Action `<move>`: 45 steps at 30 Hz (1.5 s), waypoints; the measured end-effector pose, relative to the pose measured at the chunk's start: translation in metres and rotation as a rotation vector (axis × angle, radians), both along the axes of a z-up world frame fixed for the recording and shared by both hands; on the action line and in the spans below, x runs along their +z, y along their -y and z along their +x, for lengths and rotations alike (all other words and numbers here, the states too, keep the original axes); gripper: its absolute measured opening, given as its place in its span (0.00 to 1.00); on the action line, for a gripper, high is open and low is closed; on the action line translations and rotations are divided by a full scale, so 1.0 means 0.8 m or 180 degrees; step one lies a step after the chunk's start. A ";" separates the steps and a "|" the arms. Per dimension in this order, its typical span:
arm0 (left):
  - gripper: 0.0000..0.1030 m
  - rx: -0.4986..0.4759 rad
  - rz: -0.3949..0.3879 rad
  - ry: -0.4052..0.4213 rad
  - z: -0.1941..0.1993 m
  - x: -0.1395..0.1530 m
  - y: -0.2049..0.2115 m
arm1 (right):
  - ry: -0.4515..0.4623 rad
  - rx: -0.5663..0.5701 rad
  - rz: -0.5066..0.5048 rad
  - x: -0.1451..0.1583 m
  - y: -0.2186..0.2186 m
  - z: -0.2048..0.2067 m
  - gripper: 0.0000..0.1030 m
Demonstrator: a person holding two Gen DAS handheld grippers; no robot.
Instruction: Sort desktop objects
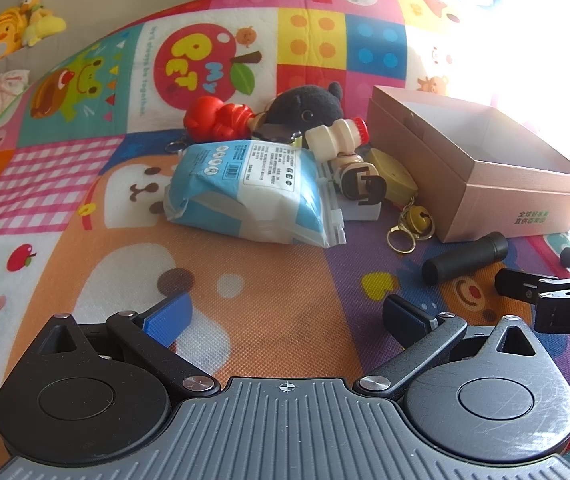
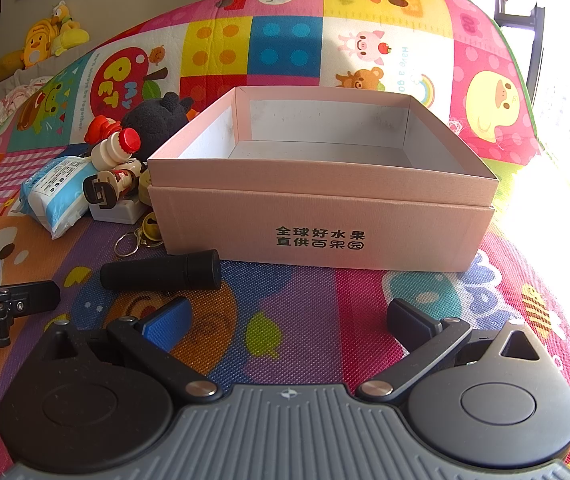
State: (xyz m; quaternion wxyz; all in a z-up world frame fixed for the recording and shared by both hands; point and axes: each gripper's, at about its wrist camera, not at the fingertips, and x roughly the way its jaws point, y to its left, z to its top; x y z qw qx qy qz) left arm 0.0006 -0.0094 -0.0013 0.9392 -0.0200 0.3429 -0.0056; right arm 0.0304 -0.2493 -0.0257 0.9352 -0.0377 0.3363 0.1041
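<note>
Cartoon-patterned foam play mat point(image 2: 293, 320) covers the floor under everything. On it the black ribbed cylinder point(image 2: 161, 270) lies flat, its long axis crosswise to both tongs — just ahead-left of the right gripper point(image 2: 285, 320), ahead-right of the left gripper point(image 1: 285, 316), with the right one likely nearer. Both grippers are spread wide and empty. Behind it sits the open pink cardboard box point(image 2: 321, 216); beside that, a heap around a blue-and-white wipes packet point(image 1: 245, 196).
</note>
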 end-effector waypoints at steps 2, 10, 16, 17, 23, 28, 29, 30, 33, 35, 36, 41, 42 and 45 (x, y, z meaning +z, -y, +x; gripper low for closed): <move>1.00 -0.0002 -0.0004 -0.0001 0.002 -0.001 -0.001 | 0.0000 0.0000 0.0000 0.000 0.000 0.000 1.00; 1.00 -0.0012 0.0017 -0.0017 0.002 -0.002 -0.001 | 0.0000 0.0000 0.0000 -0.001 0.000 0.000 1.00; 1.00 -0.0022 0.0035 -0.0042 0.002 -0.003 0.000 | -0.0011 -0.0006 0.0000 -0.001 0.001 0.001 1.00; 1.00 -0.0028 0.0049 -0.0052 0.002 -0.003 0.001 | -0.0030 -0.0006 0.0019 -0.001 0.000 -0.001 1.00; 1.00 -0.0060 0.0061 -0.0100 0.004 -0.002 0.000 | -0.0252 0.0054 -0.0070 0.007 0.005 -0.005 1.00; 1.00 -0.0079 0.0097 -0.0120 0.005 -0.001 0.001 | -0.0316 0.0106 -0.0090 0.009 0.005 -0.003 1.00; 1.00 -0.0079 0.0083 -0.0112 0.005 0.000 0.000 | -0.0341 0.0177 -0.0081 0.010 0.004 -0.001 1.00; 1.00 -0.0081 0.0043 -0.0098 0.005 0.000 -0.002 | -0.0384 0.0291 -0.0064 0.012 0.000 0.000 1.00; 1.00 0.0053 -0.0254 -0.0054 0.001 0.009 -0.023 | -0.0272 0.0640 0.0069 0.023 -0.018 -0.008 1.00; 1.00 0.0260 -0.0373 0.0033 -0.001 0.016 -0.039 | -0.0075 0.0761 -0.0067 0.026 -0.039 -0.014 1.00; 1.00 0.0358 -0.0390 0.0087 -0.002 0.020 -0.045 | 0.0006 0.0796 -0.0140 0.026 -0.052 -0.014 1.00; 1.00 0.0504 -0.0356 0.0287 -0.008 0.033 -0.058 | -0.0119 0.0815 -0.0138 0.020 -0.079 0.008 0.88; 1.00 0.0489 -0.0342 0.0311 -0.009 0.034 -0.058 | -0.0169 0.0801 -0.0125 0.019 -0.079 0.012 0.82; 1.00 0.0410 -0.0293 0.0339 -0.008 0.036 -0.050 | -0.0218 0.0751 -0.0022 0.018 -0.067 0.012 0.73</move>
